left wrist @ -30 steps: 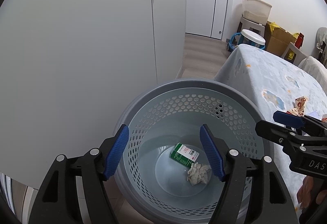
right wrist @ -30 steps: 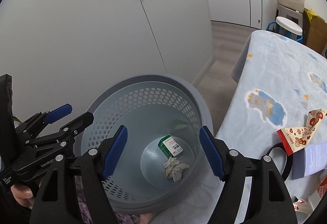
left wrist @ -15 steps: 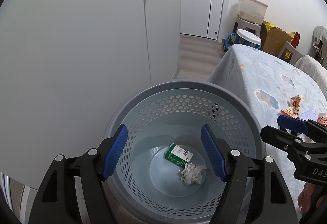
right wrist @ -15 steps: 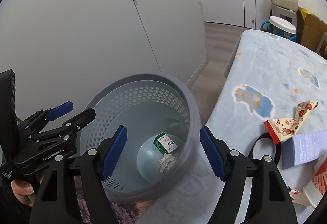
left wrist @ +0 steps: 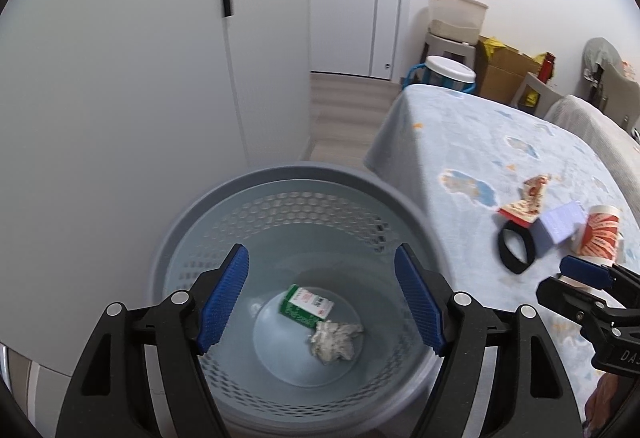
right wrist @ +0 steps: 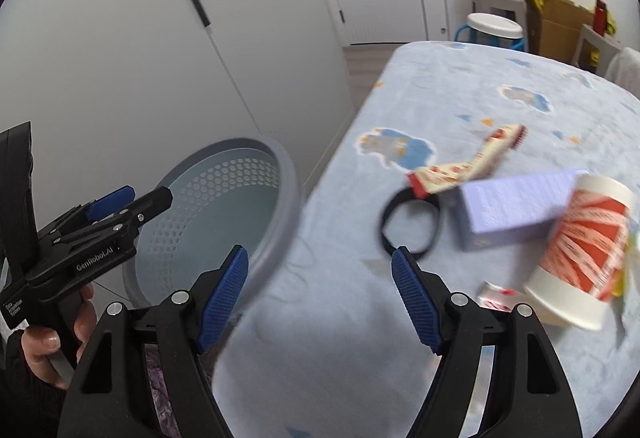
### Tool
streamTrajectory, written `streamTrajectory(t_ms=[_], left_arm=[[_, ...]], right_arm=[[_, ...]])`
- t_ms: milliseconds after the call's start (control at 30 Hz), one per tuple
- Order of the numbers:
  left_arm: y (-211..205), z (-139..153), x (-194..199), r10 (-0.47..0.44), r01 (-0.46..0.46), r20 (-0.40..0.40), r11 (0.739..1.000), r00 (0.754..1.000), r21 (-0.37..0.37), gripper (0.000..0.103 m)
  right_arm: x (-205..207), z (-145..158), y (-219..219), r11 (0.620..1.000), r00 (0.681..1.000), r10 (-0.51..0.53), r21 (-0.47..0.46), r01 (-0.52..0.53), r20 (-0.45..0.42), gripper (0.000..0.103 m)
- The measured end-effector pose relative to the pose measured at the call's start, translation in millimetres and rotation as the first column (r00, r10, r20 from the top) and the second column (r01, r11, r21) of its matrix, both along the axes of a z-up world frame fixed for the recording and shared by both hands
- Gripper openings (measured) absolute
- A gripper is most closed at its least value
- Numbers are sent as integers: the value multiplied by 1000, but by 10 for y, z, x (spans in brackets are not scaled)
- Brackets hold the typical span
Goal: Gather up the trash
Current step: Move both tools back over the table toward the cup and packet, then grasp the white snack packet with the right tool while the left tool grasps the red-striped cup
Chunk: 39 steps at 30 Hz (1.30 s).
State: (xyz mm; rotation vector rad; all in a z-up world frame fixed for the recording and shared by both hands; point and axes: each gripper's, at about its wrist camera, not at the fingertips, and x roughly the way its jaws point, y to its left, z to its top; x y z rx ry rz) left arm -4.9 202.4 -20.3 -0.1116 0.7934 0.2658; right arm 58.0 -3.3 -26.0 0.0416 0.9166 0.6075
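Trash (right wrist: 580,250) (blurred, seemingly a cup) lies beyond both wide, empty tools (left wrist: 322,300) (right wrist: 320,300).

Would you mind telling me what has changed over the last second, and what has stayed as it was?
The right tongs swung away from the basket toward the bed, now facing the paper cup, purple box, wrapper and black band. Nothing was taken hold of or let go. The left tongs stay open over the basket, where the green carton and crumpled tissue lie unmoved.
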Motion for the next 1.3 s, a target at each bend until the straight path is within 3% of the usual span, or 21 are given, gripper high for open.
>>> streamTrajectory(t_ms=[367,700,933,1100,1300], left_arm=[[-710,-21,91,-146,146,2,989,989,-13,73],[-1353,-124,119,-251,252,-44,968,967,6,73],[-1722,-167,197,-291,290,-78,957,954,-30,73],[-1984,-113,348,-320,315,-79,946,944,-72,73],[-2254,-63,541,-360,355,-86,933,929,-64,73]], right_arm=[[-220,52,-815,991,992,-128,-23,128,5,73],[-240,57,-1536,972,974,-226,-57,227,12,73],[-30,-37,-2005,950,960,-281,-139,280,14,73],[174,-115,-2296,941,951,-308,-148,304,-4,73],[447,-229,-2377,951,958,-285,-138,279,-26,76]])
